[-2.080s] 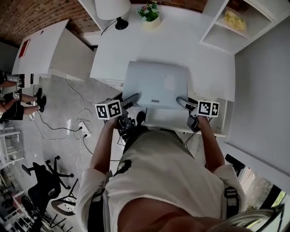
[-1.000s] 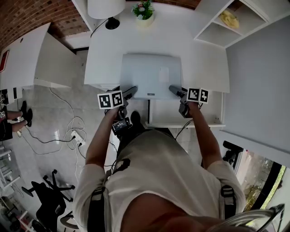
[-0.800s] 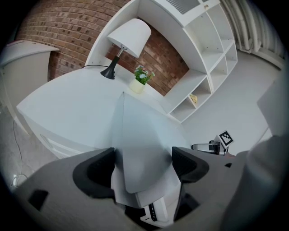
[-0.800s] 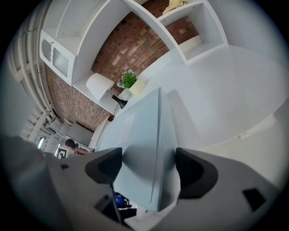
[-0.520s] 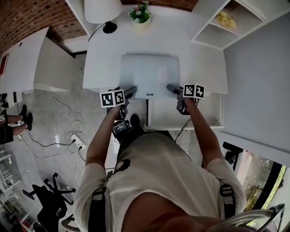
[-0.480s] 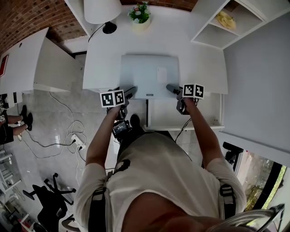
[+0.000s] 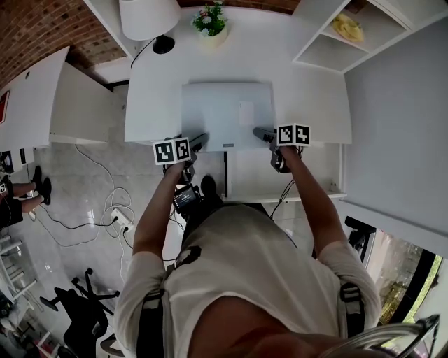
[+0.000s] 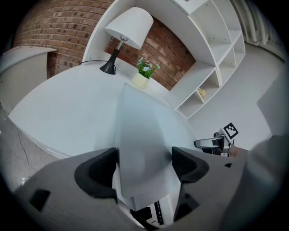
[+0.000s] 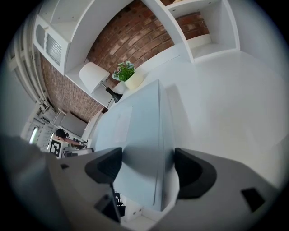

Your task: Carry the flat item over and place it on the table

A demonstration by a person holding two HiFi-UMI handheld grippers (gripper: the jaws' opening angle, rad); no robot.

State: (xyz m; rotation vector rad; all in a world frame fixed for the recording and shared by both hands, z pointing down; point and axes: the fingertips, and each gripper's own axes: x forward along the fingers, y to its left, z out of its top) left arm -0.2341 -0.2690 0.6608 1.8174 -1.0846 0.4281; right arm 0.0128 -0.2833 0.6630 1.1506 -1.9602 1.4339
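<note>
You've brought the laptop (image 7: 227, 112) farther in over the counter (image 7: 308, 80). Your left tongs (image 7: 199, 142) clamp its near left corner. It stretches ahead between both tongs, low over the counter. Your right tongs (image 7: 260, 133) clamp its near right corner.

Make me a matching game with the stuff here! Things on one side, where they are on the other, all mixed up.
1 lamp
2 plant
3 laptop
4 yellow thing

A in the shelf
B middle of the table, near edge
C table's far left corner
D right of the lamp, far edge

Pairs: 1-C, 2-D, 3-B, 4-A
</note>
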